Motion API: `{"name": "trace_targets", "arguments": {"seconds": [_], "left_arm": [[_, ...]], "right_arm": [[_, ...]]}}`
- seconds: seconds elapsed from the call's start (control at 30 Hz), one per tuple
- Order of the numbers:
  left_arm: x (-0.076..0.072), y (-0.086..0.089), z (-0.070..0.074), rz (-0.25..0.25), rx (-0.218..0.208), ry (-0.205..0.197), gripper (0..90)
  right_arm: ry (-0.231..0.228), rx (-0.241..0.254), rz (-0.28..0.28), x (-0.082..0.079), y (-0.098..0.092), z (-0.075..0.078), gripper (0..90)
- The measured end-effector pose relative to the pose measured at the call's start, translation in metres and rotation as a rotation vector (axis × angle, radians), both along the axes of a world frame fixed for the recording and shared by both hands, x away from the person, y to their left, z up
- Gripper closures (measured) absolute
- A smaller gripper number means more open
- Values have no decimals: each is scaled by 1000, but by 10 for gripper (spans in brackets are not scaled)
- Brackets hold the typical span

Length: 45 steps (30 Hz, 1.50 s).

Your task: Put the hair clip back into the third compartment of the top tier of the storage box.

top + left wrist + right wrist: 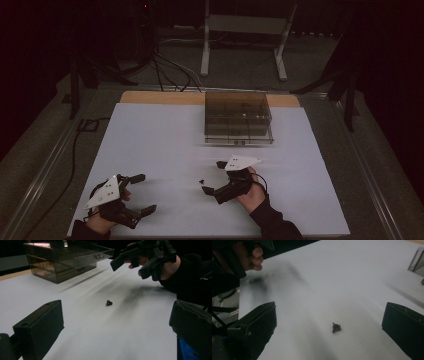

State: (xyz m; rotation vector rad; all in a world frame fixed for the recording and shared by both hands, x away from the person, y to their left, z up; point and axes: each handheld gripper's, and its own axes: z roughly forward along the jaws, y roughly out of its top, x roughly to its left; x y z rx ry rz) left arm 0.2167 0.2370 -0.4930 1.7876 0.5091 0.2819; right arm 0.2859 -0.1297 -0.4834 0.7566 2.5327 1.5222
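Right hand-held gripper (211, 177) spread wide, empty, small black piece (201, 181) between its jaws; left hand-held gripper (143, 194), at seven o'clock, also spread.

Pretty dim all round; only the white table (165, 150) catches light. Background's near black toward 12 o'clock, soft smeary shadows, close tongs blurry.

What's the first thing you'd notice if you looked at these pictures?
Probably the tiny black part lying alone on the white table, just ahead of the right tongs, whose jaws stand wide open. Next, the smoky see-through drawer box at the far side of the table. The left tongs hang open near the front left edge.
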Motion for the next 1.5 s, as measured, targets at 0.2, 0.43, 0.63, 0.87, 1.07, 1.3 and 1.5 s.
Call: {"name": "trace_targets", "arguments": {"seconds": [0.2, 0.43, 0.63, 0.87, 1.07, 1.3, 1.5], "left_arm": [[0, 0, 0, -1, 1, 0, 4], [0, 0, -1, 0, 2, 3, 4], [0, 0, 0, 0, -4, 3, 4], [0, 1, 0, 2, -7, 2, 4], [0, 0, 0, 0, -8, 4, 4], [0, 1, 0, 0, -7, 6, 4], [0, 1, 0, 1, -7, 4, 4]], "right_arm": [[-2, -38, 25, 1, 11, -3, 0], [-9, -79, 20, 2, 19, -6, 0], [2, -86, 26, 4, 24, -9, 0], [-6, -67, 9, 9, 26, -11, 0], [71, -86, -25, 16, 29, -13, 0], [113, -128, -116, 23, 36, -21, 166], [97, -189, -112, 22, 39, -25, 338]]}}
